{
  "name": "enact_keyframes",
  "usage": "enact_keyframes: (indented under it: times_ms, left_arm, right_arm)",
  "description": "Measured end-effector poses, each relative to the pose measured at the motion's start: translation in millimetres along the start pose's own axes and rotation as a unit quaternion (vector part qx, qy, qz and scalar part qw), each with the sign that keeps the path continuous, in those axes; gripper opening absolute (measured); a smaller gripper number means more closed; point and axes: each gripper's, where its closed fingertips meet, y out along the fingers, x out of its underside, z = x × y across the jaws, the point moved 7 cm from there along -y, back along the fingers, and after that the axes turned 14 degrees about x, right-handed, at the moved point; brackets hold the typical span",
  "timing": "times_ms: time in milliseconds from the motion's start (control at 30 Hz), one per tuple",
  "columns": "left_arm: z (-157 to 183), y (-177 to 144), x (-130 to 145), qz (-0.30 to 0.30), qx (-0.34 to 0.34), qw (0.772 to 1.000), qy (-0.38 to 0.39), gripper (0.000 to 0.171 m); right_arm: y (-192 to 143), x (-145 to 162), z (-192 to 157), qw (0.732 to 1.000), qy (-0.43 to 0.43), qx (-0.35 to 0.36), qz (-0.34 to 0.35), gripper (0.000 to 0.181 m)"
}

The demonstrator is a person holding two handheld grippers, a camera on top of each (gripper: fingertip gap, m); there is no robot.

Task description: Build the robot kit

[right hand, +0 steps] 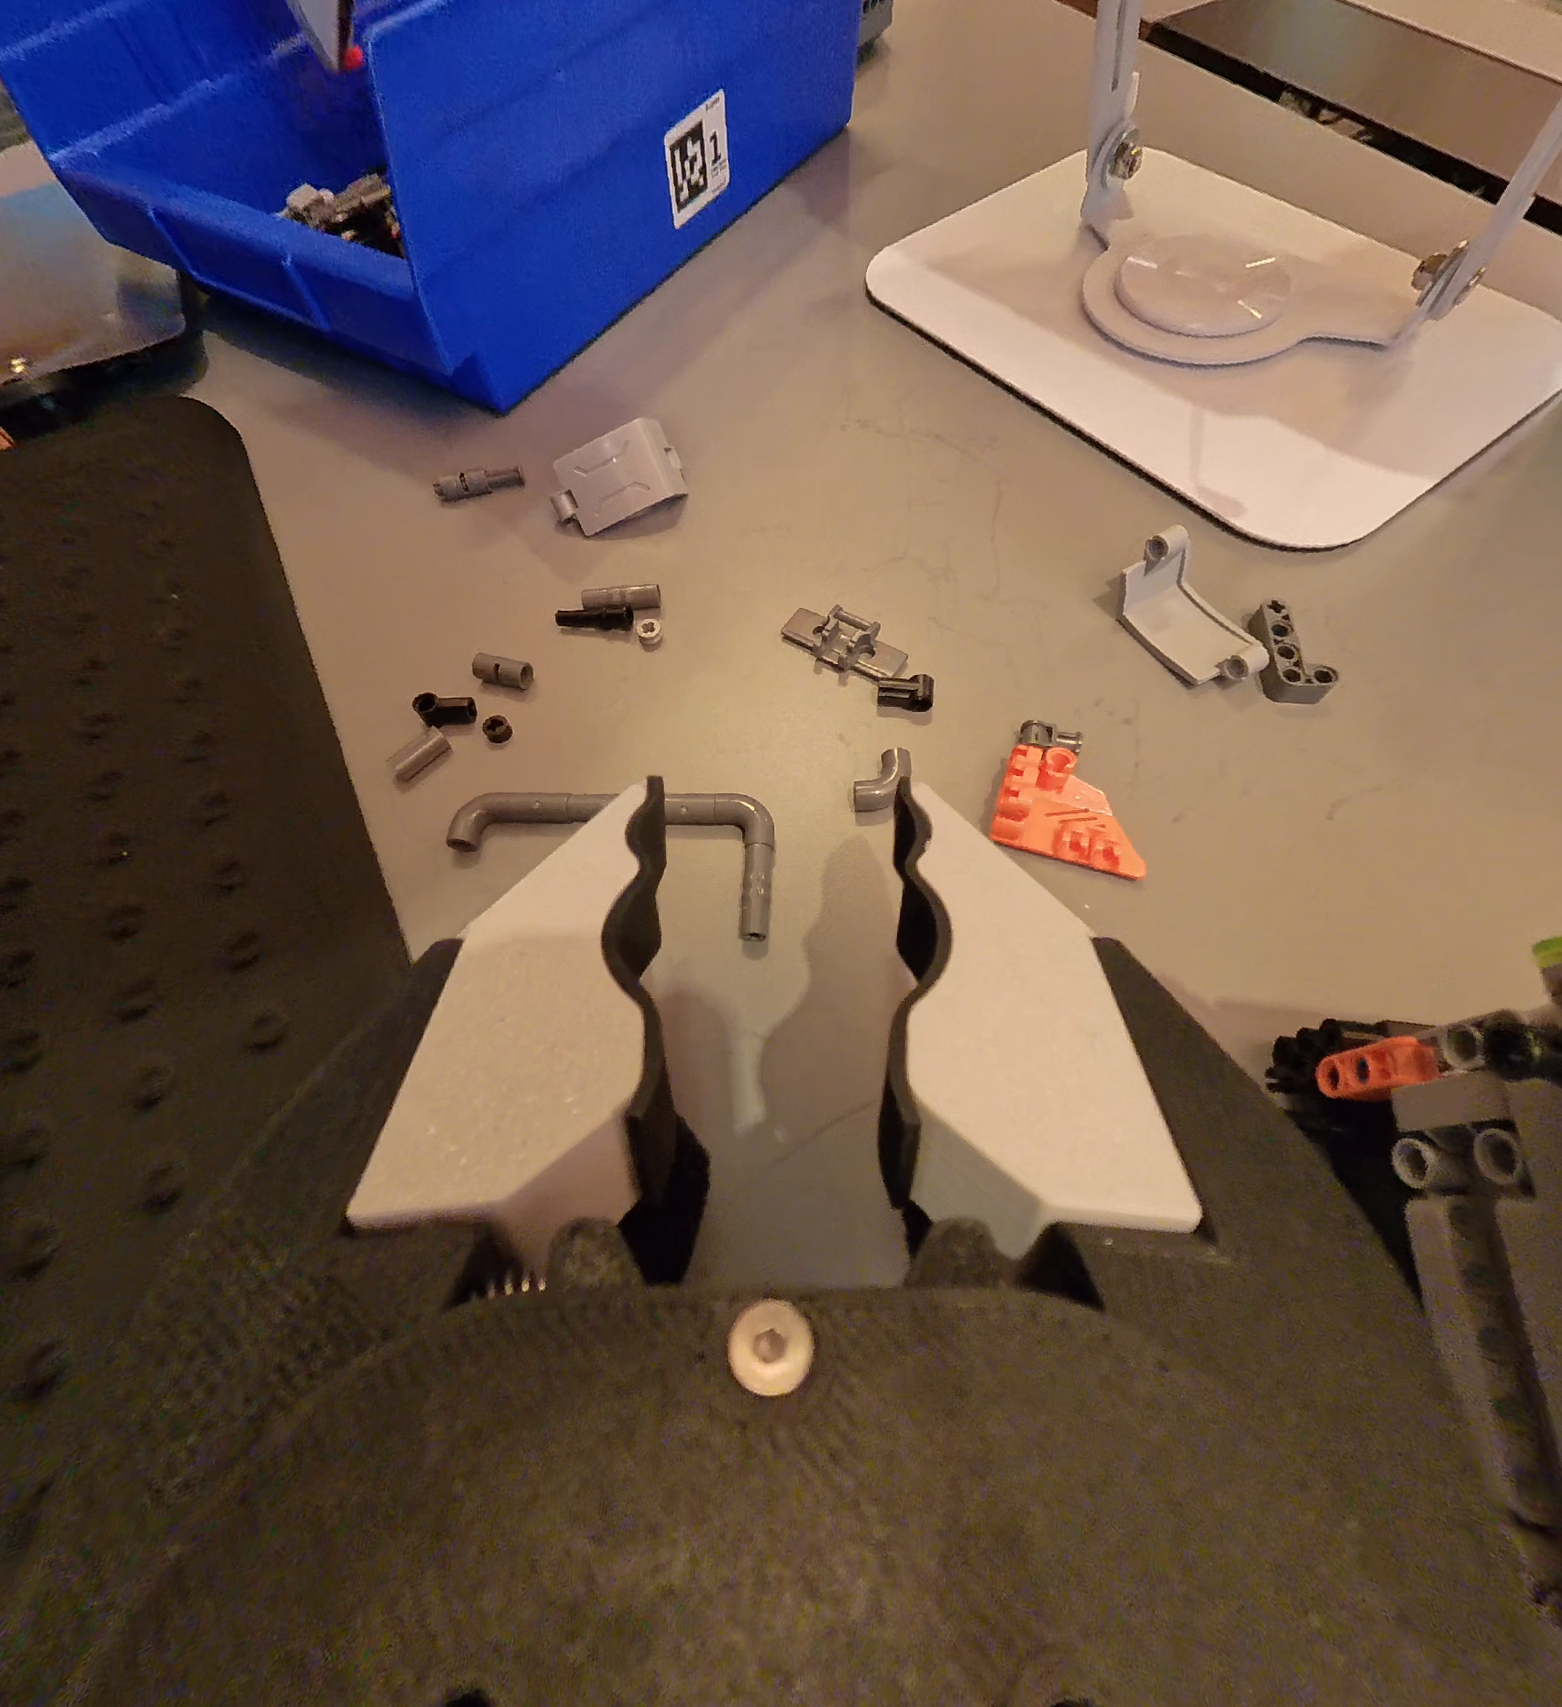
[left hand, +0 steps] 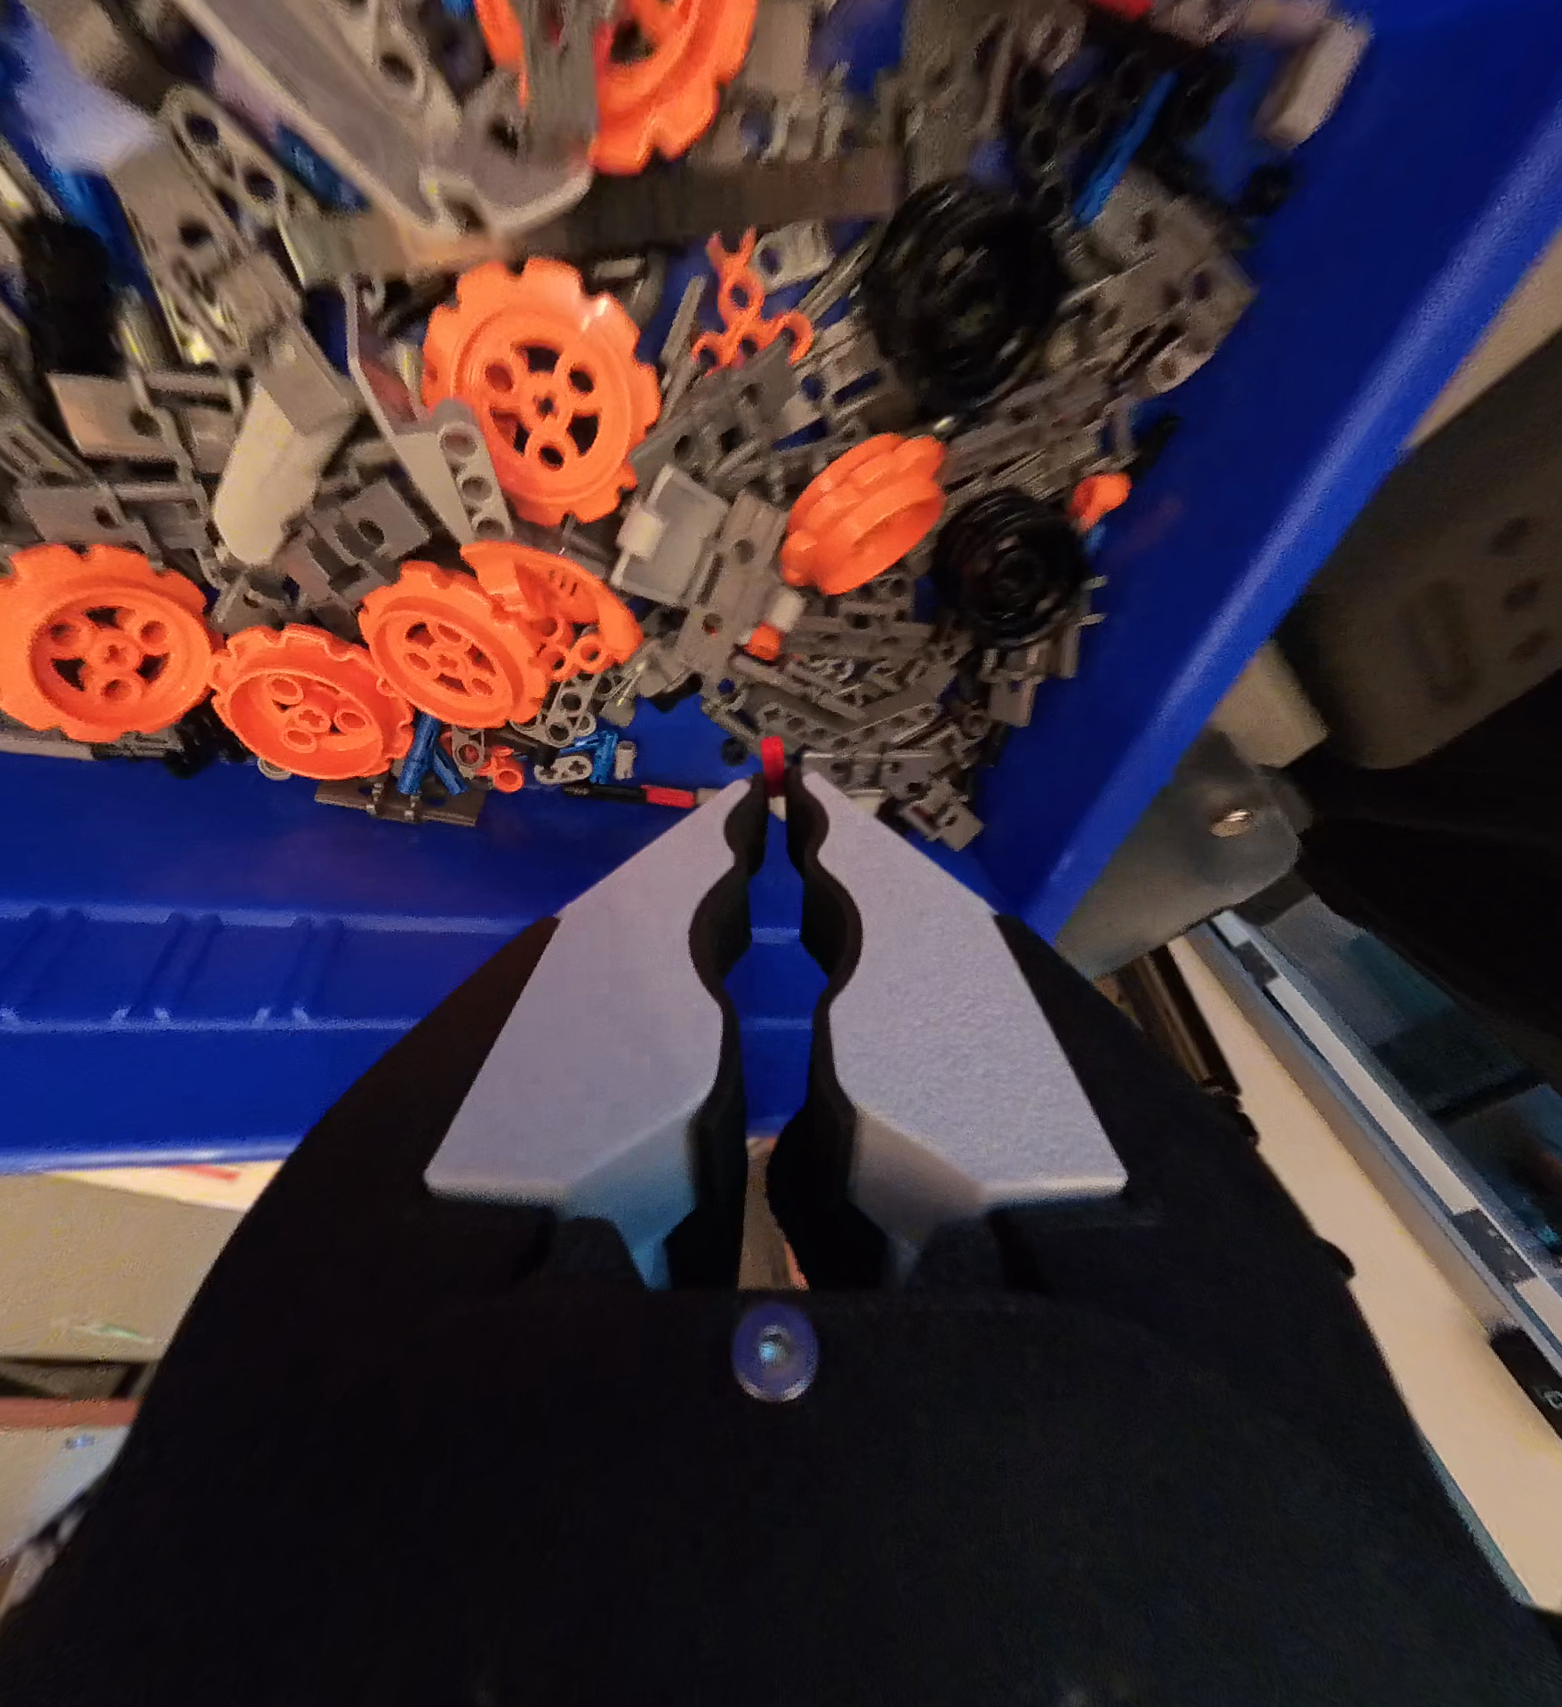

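Two grippers show. The left gripper (left hand: 769, 785) is inside the blue bin (left hand: 204, 970), clenched on a small red piece (left hand: 770, 759) at its fingertips, near the edge of a heap of grey parts and orange wheels (left hand: 541, 388); bare bin floor lies before the heap. The right gripper (right hand: 777, 804) is released, jaws wide apart, over the grey table (right hand: 851, 462). A bent grey tube (right hand: 721, 813) lies just beside its left finger, an orange panel (right hand: 1063, 822) near the right one, with open table between them.

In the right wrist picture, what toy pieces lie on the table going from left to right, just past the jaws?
Long gray bent pipe → small gray elbow piece → orange wedge panel.
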Motion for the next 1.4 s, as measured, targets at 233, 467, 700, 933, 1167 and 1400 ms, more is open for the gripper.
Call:
enact_keyframes:
  times_ms: [233,467,700,933,1167,1400]
  left_arm:
    - [101,-27,-65,0.09,0.016,0.987,0.129,0.0]
    - [193,22,-150,0.085,0.129,0.946,0.285,0.0]
    - [241,53,-197,0.094,0.049,0.913,0.394,0.001]
    - [263,58,-210,0.113,0.01,0.889,0.444,0.001]
    - [265,55,-211,0.122,0.003,0.883,0.453,0.001]
    - [269,47,-208,0.169,0.053,0.87,0.46,0.002]
  right_arm:
    - [-28,-10,-3,0.997,0.021,-0.051,0.047,0.019]
    - [-52,-34,-18,0.988,0.035,-0.135,0.069,0.024]
    - [-41,-34,-18,0.977,0.116,-0.17,0.048,0.025]
    - [-39,-26,-14,0.97,0.138,-0.196,0.043,0.013]
    - [-41,-27,-14,0.971,0.13,-0.192,0.052,0.004]
    - [-49,-29,-5,0.946,0.202,-0.238,0.089,0.0]
